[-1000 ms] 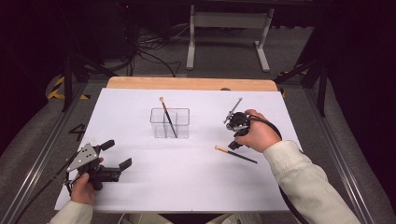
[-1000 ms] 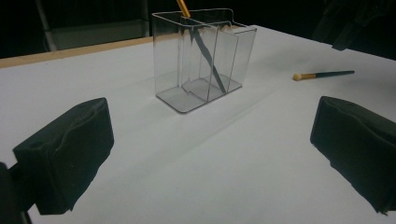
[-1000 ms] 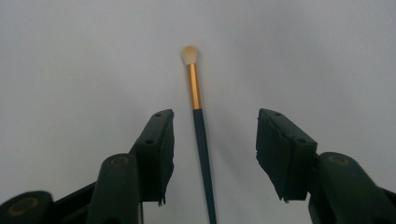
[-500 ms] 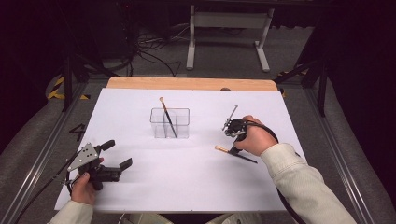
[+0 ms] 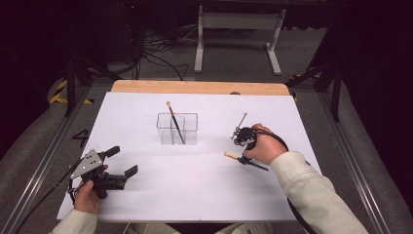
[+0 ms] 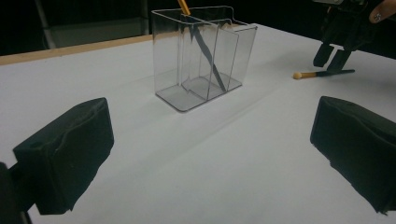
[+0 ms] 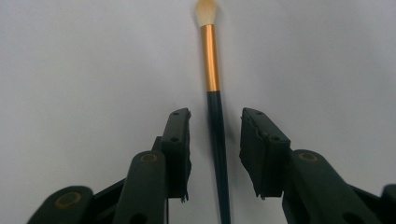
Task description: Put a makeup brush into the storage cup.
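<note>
In the high view, the right gripper (image 5: 242,155) hangs low over a makeup brush (image 5: 246,161) that lies flat on the white table cover (image 5: 204,190), right of the frame's centre. The brush's long axis runs from its pale tip at the left down to the dark handle at the lower right. The left gripper (image 5: 122,162) rests in the lower left of the frame, well apart from this brush, so the right hand (image 5: 263,148) is clearly the nearer one. A clear organizer (image 5: 177,128) stands in the middle of the frame with a second brush (image 5: 175,122) leaning inside it.

In the left gripper view, its own two jaws stand spread wide at the lower corners. The organizer (image 6: 203,56) is in the upper centre, and the lying brush (image 6: 322,73) is at the upper right, just under the other gripper (image 6: 332,57).

In the right gripper view, the jaws are spread, one on each side of the dark handle of the brush (image 7: 214,100), not touching it as far as I can tell. The handle runs straight up the frame, along the gripper's own direction, with the gold ferrule and pale bristles at the top centre. I judge that closing the jaws would pinch the handle.

I can read no brand, label or writing anywhere.
</note>
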### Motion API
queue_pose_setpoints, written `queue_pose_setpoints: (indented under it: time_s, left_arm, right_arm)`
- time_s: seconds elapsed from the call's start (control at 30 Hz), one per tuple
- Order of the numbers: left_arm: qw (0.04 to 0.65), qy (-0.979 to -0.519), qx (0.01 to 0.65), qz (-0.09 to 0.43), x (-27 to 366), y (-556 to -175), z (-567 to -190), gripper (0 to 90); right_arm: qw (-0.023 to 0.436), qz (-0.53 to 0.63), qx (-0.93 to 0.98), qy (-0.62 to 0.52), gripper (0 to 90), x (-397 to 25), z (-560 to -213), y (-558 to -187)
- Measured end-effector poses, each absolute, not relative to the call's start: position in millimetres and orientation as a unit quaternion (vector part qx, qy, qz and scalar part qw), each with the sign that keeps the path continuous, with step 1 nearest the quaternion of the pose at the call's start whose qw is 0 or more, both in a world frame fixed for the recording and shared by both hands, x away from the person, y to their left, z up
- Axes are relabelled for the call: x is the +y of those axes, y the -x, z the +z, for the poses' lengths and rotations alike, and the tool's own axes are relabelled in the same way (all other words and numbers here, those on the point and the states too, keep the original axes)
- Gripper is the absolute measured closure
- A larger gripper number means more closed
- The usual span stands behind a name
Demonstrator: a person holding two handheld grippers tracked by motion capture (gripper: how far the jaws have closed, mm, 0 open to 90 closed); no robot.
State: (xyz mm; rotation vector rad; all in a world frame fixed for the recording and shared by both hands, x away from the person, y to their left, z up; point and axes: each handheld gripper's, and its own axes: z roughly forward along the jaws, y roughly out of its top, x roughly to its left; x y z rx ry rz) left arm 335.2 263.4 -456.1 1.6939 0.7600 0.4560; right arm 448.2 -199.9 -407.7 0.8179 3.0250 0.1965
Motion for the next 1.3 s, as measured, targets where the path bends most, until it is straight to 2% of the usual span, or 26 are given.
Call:
queue_pose_setpoints:
  time_s: [0.47, 0.87, 1.3]
  left_arm:
    - [0.577, -0.725, 0.324, 0.193, 263.7, -335.2, -455.9, 0.2]
    - [0.577, -0.724, 0.325, 0.195, 263.5, -334.9, -455.9, 0.1]
    - [0.577, -0.724, 0.324, 0.194, 263.8, -334.9, -455.8, 0.2]
  right_arm:
    - [0.002, 0.053, 0.965, -0.257, 70.1, -199.8, -416.4, -449.1]
    - [0.017, 0.038, 0.968, -0.246, 82.3, -196.0, -417.5, -447.2]
    - [0.022, 0.033, 0.968, -0.249, 83.5, -194.2, -417.3, -445.6]
